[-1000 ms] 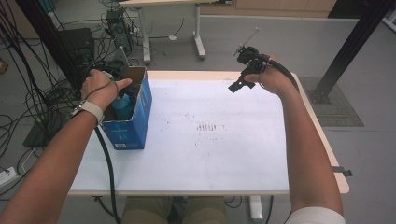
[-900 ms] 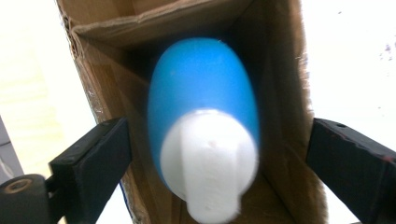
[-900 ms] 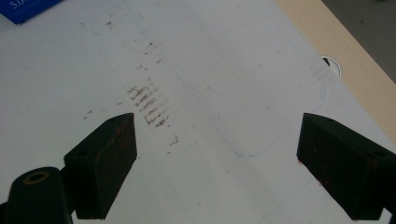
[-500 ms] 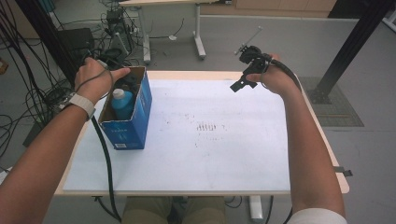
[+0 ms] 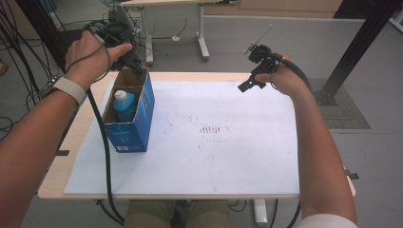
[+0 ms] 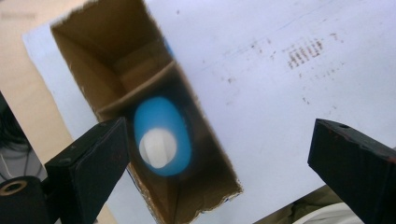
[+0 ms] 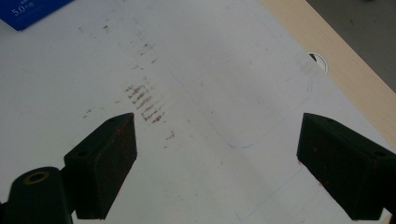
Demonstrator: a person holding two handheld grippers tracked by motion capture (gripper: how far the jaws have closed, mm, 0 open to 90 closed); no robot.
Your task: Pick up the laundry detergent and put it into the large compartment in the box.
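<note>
Left gripper [image 6: 217,154] gapes empty above boxed bottle [image 6: 161,137]

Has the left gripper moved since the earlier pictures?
Yes. The left gripper, jaws just opened and empty, has risen out of the blue box and now hangs over its far end; the blue bottle stands inside.

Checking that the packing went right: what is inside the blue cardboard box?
A blue bottle with a white cap stands upright in the near part of the box, behind it a cardboard divider. The far compartment looks empty; the box's floor under the bottle is hidden.
</note>
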